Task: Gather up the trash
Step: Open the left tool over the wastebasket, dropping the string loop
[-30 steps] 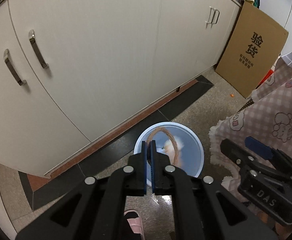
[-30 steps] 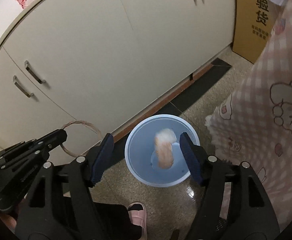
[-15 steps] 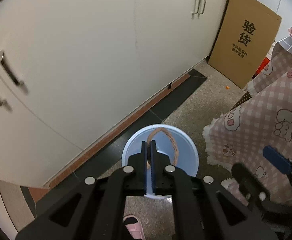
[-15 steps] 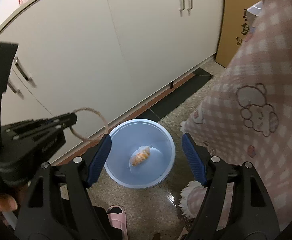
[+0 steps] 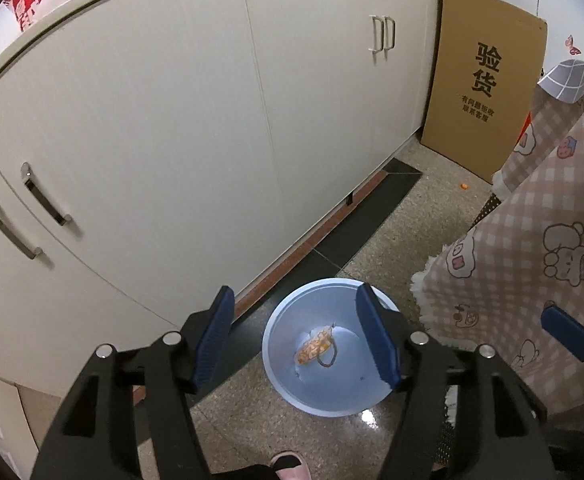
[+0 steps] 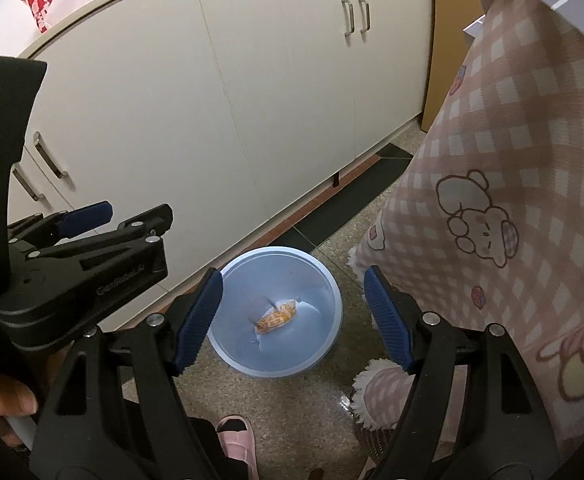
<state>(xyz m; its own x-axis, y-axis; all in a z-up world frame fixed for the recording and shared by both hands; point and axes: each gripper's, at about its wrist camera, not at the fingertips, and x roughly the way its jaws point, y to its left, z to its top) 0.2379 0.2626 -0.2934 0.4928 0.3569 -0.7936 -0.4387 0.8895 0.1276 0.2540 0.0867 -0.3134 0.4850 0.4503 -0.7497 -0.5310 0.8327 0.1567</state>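
Observation:
A light blue bin [image 5: 284,376] stands on the floor by the cabinets and also shows in the right wrist view [image 6: 332,320]. Inside lie an orange wrapper [image 5: 312,350] and a thin brown string loop [image 5: 329,357]. The wrapper also shows in the right wrist view [image 6: 275,317]. My left gripper [image 5: 298,336] is open and empty, held above the bin. My right gripper [image 6: 294,316] is open and empty, also above the bin. The left gripper shows at the left of the right wrist view [image 6: 128,220].
White cabinet doors [image 5: 172,140] run along the left. A cardboard box [image 5: 484,92] leans at the far end. A pink checked tablecloth [image 5: 552,240] hangs at the right. A pink slipper [image 6: 236,436] is below the grippers.
My left gripper has opened and let go of the brown string loop, which now lies in the bin beside the wrapper. Both grippers have risen and shifted over the bin.

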